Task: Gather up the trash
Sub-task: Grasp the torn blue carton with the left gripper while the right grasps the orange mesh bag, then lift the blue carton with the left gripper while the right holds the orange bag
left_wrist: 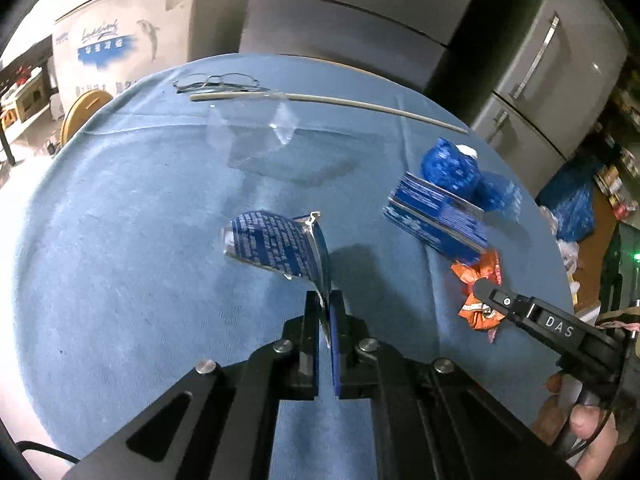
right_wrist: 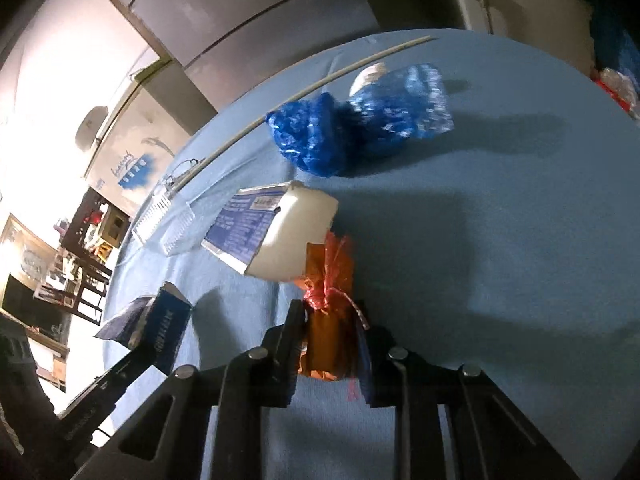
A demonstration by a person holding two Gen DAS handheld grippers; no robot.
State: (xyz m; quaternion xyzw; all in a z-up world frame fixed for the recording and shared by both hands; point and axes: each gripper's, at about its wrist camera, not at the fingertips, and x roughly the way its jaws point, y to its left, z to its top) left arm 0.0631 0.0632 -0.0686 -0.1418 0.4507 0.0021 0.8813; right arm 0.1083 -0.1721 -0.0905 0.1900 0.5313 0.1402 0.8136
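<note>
Here, seen from the left wrist, the left gripper (left_wrist: 326, 300) has its jaws nipped tight on the edge of a blue printed wrapper (left_wrist: 276, 246), which curls up off the blue tablecloth (left_wrist: 120, 220). Far right lie a blue carton (left_wrist: 436, 216) and a crumpled blue bag (left_wrist: 452, 166); spectacles (left_wrist: 218, 82) and a thin white stick (left_wrist: 328, 100) sit at the far edge.

From the right wrist, the right gripper (right_wrist: 330, 316) clamps an orange wrapper (right_wrist: 330, 280) between its jaws, just near of the carton (right_wrist: 276, 228). The blue bag (right_wrist: 360, 116) lies farther off.
</note>
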